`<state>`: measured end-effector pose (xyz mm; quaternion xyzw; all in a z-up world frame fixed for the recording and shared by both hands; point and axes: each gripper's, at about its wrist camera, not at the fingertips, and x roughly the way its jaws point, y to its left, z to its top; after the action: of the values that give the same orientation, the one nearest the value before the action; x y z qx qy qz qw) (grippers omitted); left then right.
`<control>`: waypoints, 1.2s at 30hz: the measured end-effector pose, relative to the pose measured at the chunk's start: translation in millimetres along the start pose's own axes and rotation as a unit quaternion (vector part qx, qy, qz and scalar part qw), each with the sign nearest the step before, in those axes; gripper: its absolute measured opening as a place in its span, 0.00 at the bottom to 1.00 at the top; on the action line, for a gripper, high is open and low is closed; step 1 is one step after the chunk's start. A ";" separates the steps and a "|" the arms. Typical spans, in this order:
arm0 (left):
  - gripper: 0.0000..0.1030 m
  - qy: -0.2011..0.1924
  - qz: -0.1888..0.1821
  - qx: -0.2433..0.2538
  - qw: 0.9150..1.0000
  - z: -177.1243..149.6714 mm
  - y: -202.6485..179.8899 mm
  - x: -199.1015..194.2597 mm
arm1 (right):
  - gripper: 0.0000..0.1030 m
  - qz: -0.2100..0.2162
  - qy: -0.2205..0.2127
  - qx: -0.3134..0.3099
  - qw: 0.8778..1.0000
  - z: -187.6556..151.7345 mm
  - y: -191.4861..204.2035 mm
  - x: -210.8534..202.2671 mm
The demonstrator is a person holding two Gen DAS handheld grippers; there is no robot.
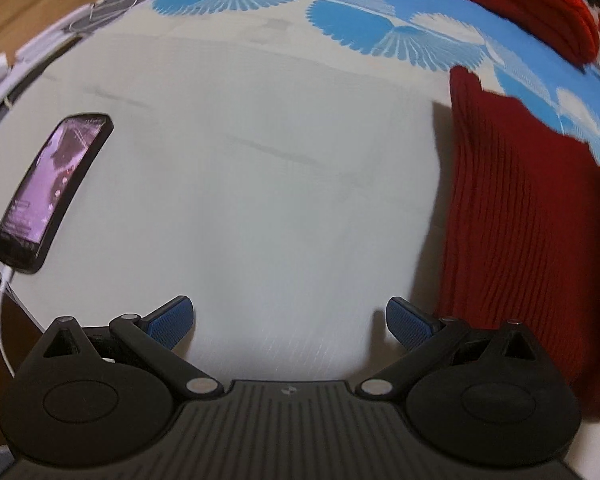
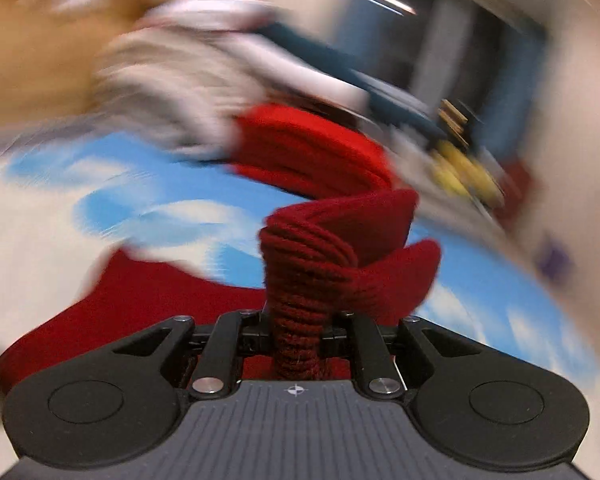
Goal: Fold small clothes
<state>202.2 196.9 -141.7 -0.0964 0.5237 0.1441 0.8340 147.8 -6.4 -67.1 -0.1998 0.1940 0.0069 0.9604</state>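
From the left wrist, the left gripper (image 1: 290, 322) hangs with fingers wide apart and empty above the white sheet (image 1: 240, 160), the dark red knit garment (image 1: 512, 220) at its right (a lit phone (image 1: 52, 192) lies left). From the right wrist, the right gripper (image 2: 298, 330) is clamped on a bunched fold of that knit.

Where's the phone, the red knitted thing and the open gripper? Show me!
phone (image 1: 52, 192), left wrist view, on its lit screen.
red knit (image 2: 320, 256), right wrist view, on the bunched part in the shut right gripper (image 2: 300, 332).
left gripper (image 1: 290, 322), left wrist view, between its open fingertips.
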 end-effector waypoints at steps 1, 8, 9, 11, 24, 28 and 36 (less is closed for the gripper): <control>1.00 -0.002 0.000 -0.004 1.000 0.6 2.5 -1.9 | 0.15 0.029 -0.004 -0.050 0.998 -3.0 31.2 -0.8; 1.00 0.001 -0.002 -0.015 1.000 -1.9 11.9 -3.9 | 0.16 0.125 0.029 -0.183 0.975 -49.6 125.9 -4.0; 1.00 0.001 -0.003 -0.015 1.000 -2.6 12.6 -4.3 | 0.16 0.128 0.029 -0.171 0.976 -48.2 121.6 -5.2; 1.00 0.000 -0.003 -0.014 1.000 -1.8 13.4 -3.3 | 0.16 0.141 0.028 -0.135 0.980 -38.6 107.3 -10.4; 1.00 -0.015 -0.022 -0.044 0.999 1.9 23.0 -9.4 | 0.45 0.194 0.018 -0.165 0.967 -54.3 117.1 -25.4; 1.00 -0.039 -0.025 -0.041 0.998 3.5 19.9 -22.0 | 0.57 0.291 0.037 -0.067 0.954 -34.3 75.2 -43.8; 1.00 -0.092 -0.044 -0.025 0.994 6.1 2.0 -48.7 | 0.55 0.188 0.002 0.016 0.982 -26.4 -21.8 -70.4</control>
<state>186.7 193.9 -95.1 -0.1264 0.4361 0.1289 0.8816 75.0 -32.1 -54.7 -0.1444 0.2298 0.1837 0.9448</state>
